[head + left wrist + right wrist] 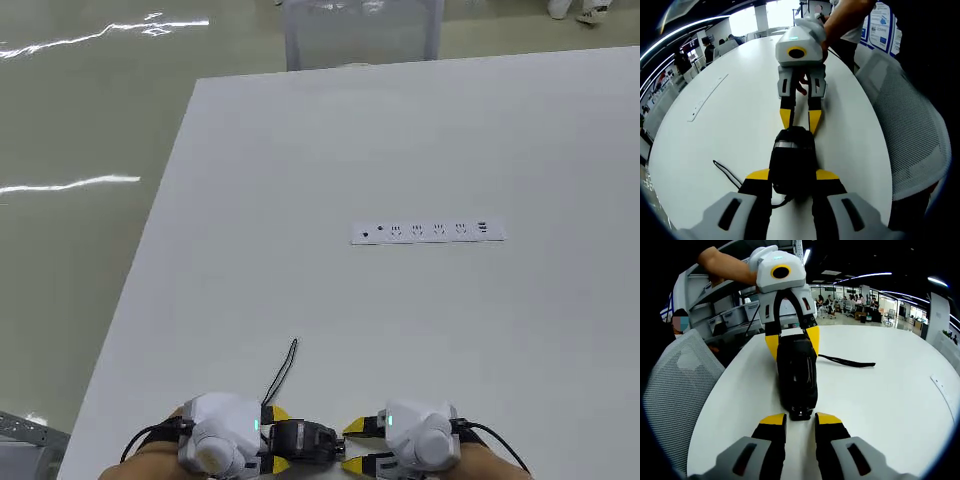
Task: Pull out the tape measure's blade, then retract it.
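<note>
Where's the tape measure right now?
Head view: the tape measure lies at the near edge of the table, clamped in the left gripper, the right gripper at its other end.

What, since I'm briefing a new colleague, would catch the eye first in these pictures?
A black tape measure at the white table's near edge, clamped by the left gripper, with the right gripper facing it nose to nose. Its black strap trails across the table, and a white power strip lies farther out.
</note>
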